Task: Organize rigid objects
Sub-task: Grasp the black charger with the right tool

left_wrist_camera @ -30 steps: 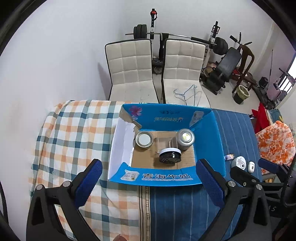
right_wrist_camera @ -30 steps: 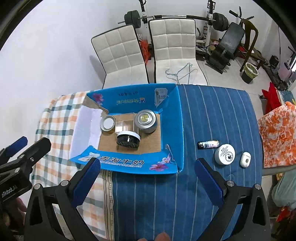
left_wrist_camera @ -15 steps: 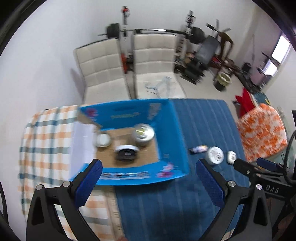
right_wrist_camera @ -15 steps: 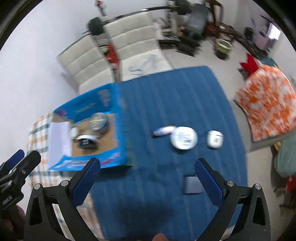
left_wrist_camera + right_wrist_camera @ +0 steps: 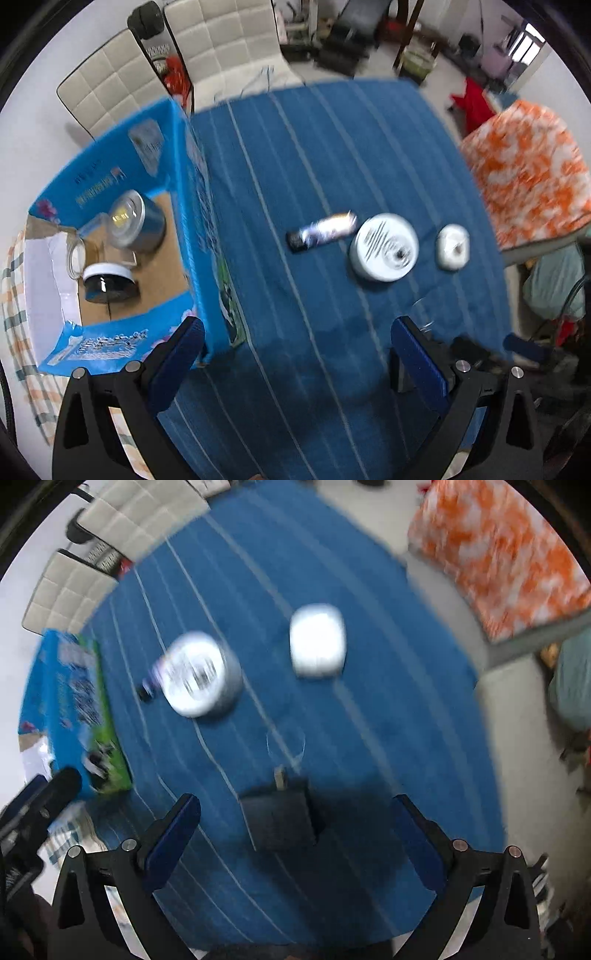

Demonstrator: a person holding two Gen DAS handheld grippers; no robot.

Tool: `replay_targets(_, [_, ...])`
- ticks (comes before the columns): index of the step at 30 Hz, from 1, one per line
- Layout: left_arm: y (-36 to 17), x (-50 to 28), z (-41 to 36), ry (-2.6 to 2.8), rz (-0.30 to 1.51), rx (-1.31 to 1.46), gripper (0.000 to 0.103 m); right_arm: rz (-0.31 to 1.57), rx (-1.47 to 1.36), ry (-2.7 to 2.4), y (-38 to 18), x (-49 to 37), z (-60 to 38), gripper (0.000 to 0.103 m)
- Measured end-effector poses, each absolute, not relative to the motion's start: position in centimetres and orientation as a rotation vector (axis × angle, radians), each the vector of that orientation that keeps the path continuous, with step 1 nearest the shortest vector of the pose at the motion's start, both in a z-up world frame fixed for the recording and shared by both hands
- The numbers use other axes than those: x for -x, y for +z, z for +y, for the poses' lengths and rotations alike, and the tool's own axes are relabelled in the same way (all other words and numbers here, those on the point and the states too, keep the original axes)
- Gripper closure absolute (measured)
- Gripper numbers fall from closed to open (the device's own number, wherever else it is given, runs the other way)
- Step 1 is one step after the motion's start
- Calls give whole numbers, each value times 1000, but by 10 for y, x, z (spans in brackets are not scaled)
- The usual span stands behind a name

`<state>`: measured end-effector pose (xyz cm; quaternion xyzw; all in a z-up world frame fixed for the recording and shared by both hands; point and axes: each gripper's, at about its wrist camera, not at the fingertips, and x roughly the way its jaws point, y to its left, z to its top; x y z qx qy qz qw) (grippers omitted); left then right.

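Both cameras look down at the blue surface (image 5: 332, 155); the right one is closer. Both see the round tin (image 5: 384, 248).

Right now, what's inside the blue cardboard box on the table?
In the blue box: a silver tin, a black jar with a white lid, and a small glass jar, all on the cardboard floor. The near wall hides the front strip of floor.

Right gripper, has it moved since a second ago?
Yes. The right gripper swung away from the blue box, now hanging open over a dark flat object.
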<state>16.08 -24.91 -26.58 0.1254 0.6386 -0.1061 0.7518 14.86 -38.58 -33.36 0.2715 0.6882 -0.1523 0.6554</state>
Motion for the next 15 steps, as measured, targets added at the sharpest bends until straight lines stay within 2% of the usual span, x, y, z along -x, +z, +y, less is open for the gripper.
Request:
replay_targets(6, [-295, -154, -248, -139, 1419, -443, 0, 1646, -658, -352, -393, -133, -372, 7])
replay_targets(10, [-301, -152, -244, -97, 1416, -481, 0, 1665, -583, -336, -405, -132, -361, 19])
replay_targets(12, [-299, -152, -243, -94, 1415, -474, 0, 1654, -484, -332, -400, -134, -352, 38])
replay_targets(15, [-292, -155, -250, -107, 1399, -468, 0, 1658, -422, -330, -394, -134, -359, 40])
